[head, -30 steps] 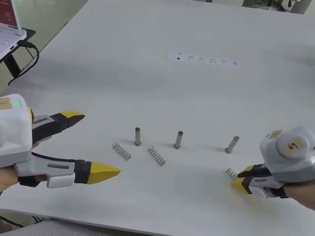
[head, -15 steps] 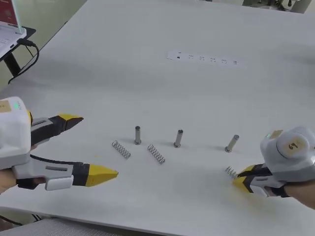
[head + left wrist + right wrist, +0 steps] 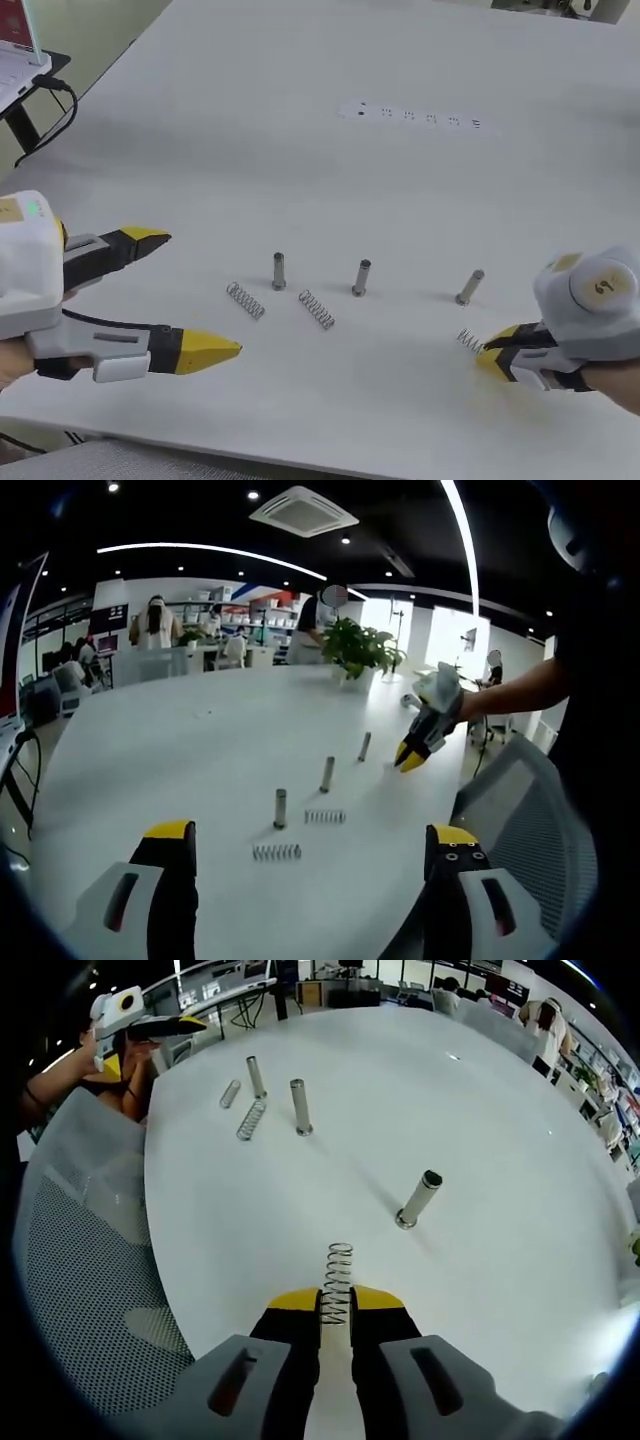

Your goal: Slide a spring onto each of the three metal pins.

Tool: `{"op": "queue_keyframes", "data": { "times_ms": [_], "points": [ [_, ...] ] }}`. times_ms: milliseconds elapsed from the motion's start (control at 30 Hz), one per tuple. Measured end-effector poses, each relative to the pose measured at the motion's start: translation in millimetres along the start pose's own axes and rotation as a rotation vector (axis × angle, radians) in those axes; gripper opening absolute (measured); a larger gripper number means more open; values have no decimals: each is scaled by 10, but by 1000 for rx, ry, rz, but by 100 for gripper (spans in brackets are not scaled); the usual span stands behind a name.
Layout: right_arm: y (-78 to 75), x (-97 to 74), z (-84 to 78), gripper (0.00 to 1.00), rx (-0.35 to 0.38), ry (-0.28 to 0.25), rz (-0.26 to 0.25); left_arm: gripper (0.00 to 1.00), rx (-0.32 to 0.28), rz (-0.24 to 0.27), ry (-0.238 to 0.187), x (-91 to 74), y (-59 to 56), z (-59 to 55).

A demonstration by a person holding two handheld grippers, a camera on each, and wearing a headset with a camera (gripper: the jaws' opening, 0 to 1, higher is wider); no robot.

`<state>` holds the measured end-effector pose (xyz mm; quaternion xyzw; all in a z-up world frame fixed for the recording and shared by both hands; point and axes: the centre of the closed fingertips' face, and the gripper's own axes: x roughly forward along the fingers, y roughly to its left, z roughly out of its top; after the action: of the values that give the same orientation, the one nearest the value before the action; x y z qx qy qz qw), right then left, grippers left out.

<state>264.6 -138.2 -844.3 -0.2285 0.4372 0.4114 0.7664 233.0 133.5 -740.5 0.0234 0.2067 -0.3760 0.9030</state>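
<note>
Pinching one spring [image 3: 339, 1265] by its end, the right hand-held gripper [image 3: 337, 1308] is clenched, it seems so that the free coils can go over the pin [image 3: 418, 1200] just ahead; the left hand-held gripper [image 3: 200, 293] hangs released.

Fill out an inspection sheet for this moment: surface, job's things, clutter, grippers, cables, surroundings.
Surface: white table, nothing spilled.
Job's things: left pin, middle pin and right pin upright, all without springs; first loose spring and second loose spring lying near the left and middle pins; third spring held.
Clutter: socket strip on the far side of the table.
Grippers: left gripper open, holding nothing; right gripper fingers shut on third spring.
Cables: black cable beyond the table's left edge.
Surroundings: laptop, mesh chair, plant, people in the background.
</note>
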Motion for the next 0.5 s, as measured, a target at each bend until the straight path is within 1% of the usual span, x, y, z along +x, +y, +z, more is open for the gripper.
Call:
{"op": "queue_keyframes", "data": {
  "times_ms": [167, 267, 333, 400, 500],
  "points": [
    [6, -2, -15, 8, -2, 2, 1, 91, 0, -3, 0, 0, -12, 3],
    [10, -16, 4, 8, 0, -11, -2, 91, -2, -5, 4, 4, -20, -13],
    [15, -35, 34, 8, 5, -23, 1, 91, -7, -6, 7, 11, -21, -44],
    [17, -51, 54, 7, 3, -27, 3, 91, -11, -7, 24, 21, -24, -101],
    [14, -91, 94, 7, -1, -41, 2, 90, -11, -12, 23, 15, -40, -106]
  ]
}}
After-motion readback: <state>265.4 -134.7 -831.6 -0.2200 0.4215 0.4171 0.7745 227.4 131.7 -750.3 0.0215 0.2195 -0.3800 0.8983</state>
